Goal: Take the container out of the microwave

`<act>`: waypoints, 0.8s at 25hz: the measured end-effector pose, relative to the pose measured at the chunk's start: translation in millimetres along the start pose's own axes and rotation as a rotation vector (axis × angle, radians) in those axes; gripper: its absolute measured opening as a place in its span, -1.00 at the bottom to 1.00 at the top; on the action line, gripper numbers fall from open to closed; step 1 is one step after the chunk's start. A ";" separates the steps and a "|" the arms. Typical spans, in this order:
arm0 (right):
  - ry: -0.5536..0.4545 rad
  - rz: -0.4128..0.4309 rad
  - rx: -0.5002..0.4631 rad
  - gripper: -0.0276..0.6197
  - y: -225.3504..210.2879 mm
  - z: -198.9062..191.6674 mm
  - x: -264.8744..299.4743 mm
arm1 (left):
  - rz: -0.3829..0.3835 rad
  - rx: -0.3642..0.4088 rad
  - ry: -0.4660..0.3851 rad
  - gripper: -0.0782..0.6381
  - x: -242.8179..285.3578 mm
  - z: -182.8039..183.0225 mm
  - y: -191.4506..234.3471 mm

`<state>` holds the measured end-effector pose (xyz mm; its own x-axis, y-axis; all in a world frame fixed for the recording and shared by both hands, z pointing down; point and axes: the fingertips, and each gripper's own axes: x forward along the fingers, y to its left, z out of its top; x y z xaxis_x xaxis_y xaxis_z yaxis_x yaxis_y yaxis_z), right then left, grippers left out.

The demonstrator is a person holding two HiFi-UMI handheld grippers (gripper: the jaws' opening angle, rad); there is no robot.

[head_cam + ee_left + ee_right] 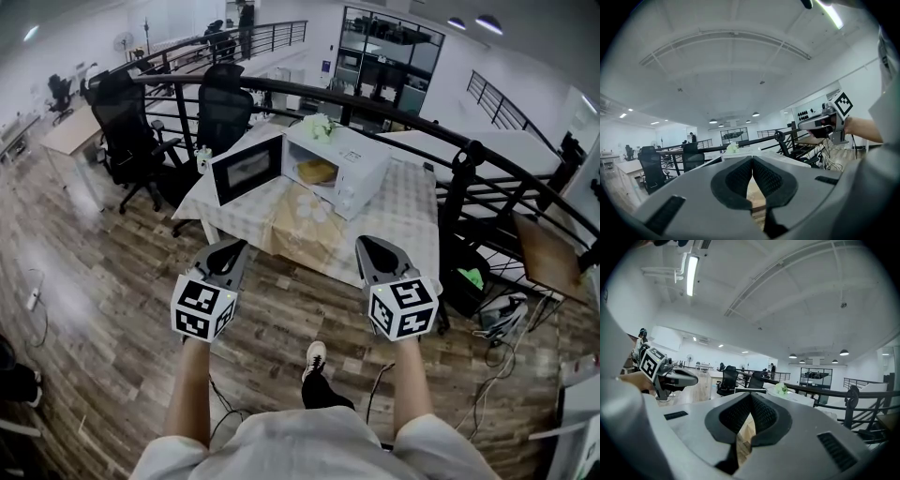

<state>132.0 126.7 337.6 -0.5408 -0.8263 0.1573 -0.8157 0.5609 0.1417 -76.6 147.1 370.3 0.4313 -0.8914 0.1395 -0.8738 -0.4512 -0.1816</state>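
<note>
Both level, side by side | left gripper (232, 248) closed, empty | right gripper (367, 245) closed, empty

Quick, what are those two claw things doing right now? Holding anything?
Left gripper: closed, holding nothing.
Right gripper: closed, holding nothing.

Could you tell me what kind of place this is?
Probably an open-plan office on a mezzanine: black office chairs stand beside desks, a curved black railing runs across the floor, and a microwave stands open on a cloth-covered table.
</note>
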 end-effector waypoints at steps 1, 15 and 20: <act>0.001 0.008 0.009 -0.87 -4.7 -0.9 6.4 | -0.001 -0.001 -0.001 -0.73 7.7 -0.1 2.6; 0.006 0.061 0.020 -0.88 -116.9 -3.3 134.4 | 0.009 -0.022 0.005 -0.73 166.5 10.5 43.1; 0.005 0.081 0.010 -0.88 -164.1 4.0 184.1 | 0.022 -0.037 0.010 -0.73 230.1 21.8 61.7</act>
<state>165.4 -117.7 339.3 -0.6039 -0.7783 0.1723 -0.7715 0.6250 0.1191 -26.4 -86.8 370.0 0.4097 -0.9005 0.1460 -0.8909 -0.4294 -0.1482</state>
